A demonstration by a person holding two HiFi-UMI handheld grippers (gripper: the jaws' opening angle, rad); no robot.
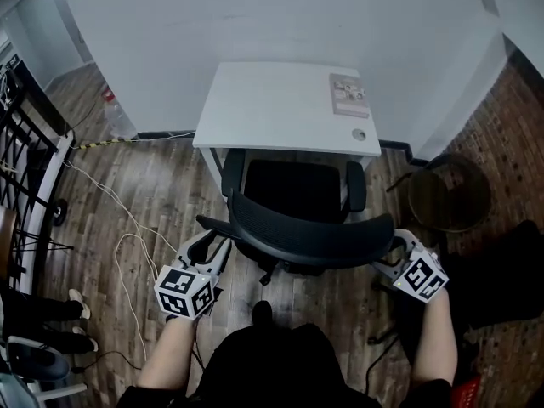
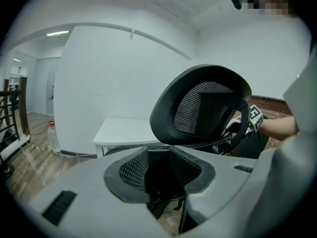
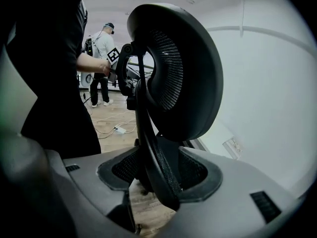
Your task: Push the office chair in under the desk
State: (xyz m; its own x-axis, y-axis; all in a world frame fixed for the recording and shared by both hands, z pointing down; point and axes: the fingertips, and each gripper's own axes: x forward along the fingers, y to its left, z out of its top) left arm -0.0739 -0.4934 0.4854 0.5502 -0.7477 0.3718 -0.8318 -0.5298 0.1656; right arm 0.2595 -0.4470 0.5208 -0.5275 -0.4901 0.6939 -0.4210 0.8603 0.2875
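Note:
A black mesh office chair (image 1: 293,189) stands with its seat partly under the white desk (image 1: 280,109), its curved backrest (image 1: 310,236) towards me. My left gripper (image 1: 212,249) is at the backrest's left end. In the left gripper view the backrest's dark edge (image 2: 158,167) fills the gap of the left gripper (image 2: 159,175), whose pads press on it. My right gripper (image 1: 398,246) is at the right end. In the right gripper view the backrest's rim (image 3: 158,167) runs between the jaws of the right gripper (image 3: 161,175), with floor showing beside one pad, so it is open.
A flat booklet (image 1: 348,94) lies on the desk's right part. White cables (image 1: 127,228) trail over the wooden floor at left, next to a black metal rack (image 1: 25,168). A round dark stool (image 1: 448,194) stands at right. Another person (image 3: 101,58) stands in the background.

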